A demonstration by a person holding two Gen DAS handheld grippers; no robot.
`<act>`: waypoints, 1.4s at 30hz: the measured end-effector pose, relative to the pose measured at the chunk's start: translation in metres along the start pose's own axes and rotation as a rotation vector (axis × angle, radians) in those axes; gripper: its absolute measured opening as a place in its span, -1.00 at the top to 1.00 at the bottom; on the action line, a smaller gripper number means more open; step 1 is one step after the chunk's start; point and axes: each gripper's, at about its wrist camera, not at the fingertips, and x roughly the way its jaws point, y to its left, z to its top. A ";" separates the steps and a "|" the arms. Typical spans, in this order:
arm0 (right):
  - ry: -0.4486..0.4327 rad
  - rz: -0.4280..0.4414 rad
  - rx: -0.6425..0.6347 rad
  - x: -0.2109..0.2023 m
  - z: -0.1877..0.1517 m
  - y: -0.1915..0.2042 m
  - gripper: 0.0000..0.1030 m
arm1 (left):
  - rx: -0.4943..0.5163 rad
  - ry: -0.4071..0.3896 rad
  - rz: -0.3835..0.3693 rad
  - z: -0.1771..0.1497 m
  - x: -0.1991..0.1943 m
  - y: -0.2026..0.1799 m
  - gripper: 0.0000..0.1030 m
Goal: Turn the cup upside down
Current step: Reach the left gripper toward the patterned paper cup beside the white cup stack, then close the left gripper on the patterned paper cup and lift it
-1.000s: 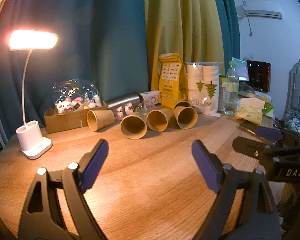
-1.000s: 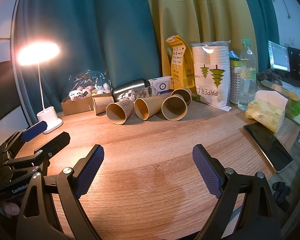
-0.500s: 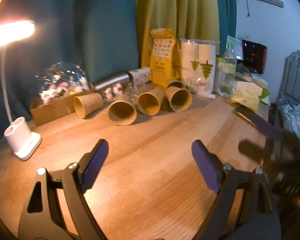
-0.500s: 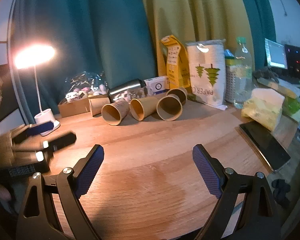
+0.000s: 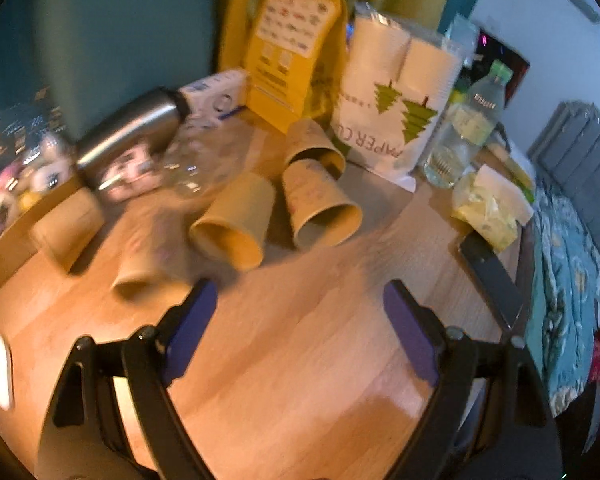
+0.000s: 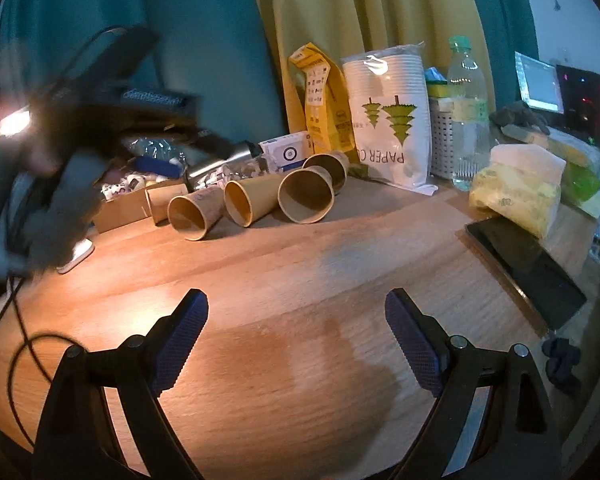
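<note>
Several brown paper cups lie on their sides in a row at the back of the wooden table (image 6: 300,280). In the right wrist view the nearest are one (image 6: 194,214), a second (image 6: 252,202) and a third (image 6: 306,196). In the left wrist view the same cups show blurred, one (image 5: 236,228) and another (image 5: 324,210) just beyond the fingers. My left gripper (image 5: 300,328) is open and empty, close above the cups. It appears as a dark blur (image 6: 52,152) at the left of the right wrist view. My right gripper (image 6: 296,336) is open and empty over the table's front.
Behind the cups stand a yellow bag (image 6: 320,108), a pack of paper cups (image 6: 388,116), a water bottle (image 6: 466,108), a steel flask (image 5: 128,128) and a cardboard box (image 6: 120,208). A phone (image 6: 528,268) lies at the right edge. A lamp base (image 6: 76,254) stands left.
My left gripper has swung forward, up and toward the cups, tilting down over them; its view is blurred. My right gripper has barely moved.
</note>
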 end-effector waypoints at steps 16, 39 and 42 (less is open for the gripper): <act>0.016 -0.016 0.102 0.016 -0.004 -0.052 -0.79 | 0.056 0.132 0.075 0.128 0.139 -0.030 -0.68; 0.006 0.003 0.136 0.012 -0.009 -0.062 -0.79 | 0.095 0.250 0.199 0.160 0.193 -0.045 -0.29; 0.006 0.003 0.136 0.012 -0.009 -0.062 -0.79 | 0.099 0.226 0.188 0.164 0.184 -0.046 -0.27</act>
